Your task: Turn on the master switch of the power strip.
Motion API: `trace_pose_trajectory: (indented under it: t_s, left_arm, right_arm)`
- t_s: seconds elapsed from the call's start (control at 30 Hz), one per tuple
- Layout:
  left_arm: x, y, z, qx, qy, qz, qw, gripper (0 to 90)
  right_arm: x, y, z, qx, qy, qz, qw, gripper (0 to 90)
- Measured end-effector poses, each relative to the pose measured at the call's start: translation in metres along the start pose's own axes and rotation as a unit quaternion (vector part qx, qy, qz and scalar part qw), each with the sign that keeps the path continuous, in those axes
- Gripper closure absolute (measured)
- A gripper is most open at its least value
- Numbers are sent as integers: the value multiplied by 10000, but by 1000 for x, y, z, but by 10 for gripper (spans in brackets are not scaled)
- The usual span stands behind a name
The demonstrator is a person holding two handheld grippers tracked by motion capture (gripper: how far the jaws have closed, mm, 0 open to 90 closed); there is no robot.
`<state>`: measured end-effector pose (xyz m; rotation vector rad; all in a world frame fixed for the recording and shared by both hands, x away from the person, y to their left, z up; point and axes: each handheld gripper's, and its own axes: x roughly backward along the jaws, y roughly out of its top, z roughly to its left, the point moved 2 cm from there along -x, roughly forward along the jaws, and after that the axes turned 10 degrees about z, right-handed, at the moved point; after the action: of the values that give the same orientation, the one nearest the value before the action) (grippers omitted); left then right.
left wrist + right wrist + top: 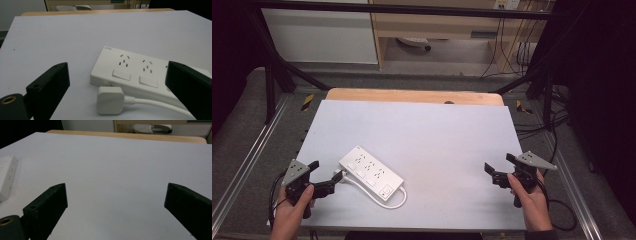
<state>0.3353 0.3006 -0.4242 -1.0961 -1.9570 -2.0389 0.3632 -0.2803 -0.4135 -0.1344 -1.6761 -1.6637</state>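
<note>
Left gripper point(326, 176) fingers spread near plug point(110, 100), power strip point(371, 172) mid-table

At lower left of the high view, the left gripper point(324, 176) is black with a grey three-cornered plate on top; the right gripper point(498, 170), lower right, matches it. Black cables trail from both (each jaw base carries a brass-ringed hole).

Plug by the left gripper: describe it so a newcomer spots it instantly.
On the white table, find the white power strip near the front left. At its end nearest the left gripper lies the plug: a small rounded white block on a white cable, without sockets or switches.
</note>
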Motion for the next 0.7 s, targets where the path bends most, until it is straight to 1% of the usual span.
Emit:
trace_pose_trajectory:
  t_s: [0.1,0.23,0.33,0.4,0.6,0.7]
  left_arm:
    - [0,0,0,2,-3,6,10000,55]
    - [0,0,0,-18,-5,17,10000,55]
    - [-1,0,-1,-30,-4,16,10000,55]
    - [-1,0,-1,-31,-9,24,10000,55]
    - [-1,0,-1,-20,3,27,10000,55]
    - [-1,0,-1,-21,5,27,10000,55]
  right_arm:
    - [-2,-5,-1,53,0,62,10000,49]
    - [-9,-10,-1,56,-11,154,9999,50]
    - [-16,-14,1,108,-10,297,9995,49]
    - [-21,-17,3,117,-1,398,9991,49]
    - [-40,-19,11,257,85,625,9977,44]
    - [-52,-18,14,243,92,735,9970,45]
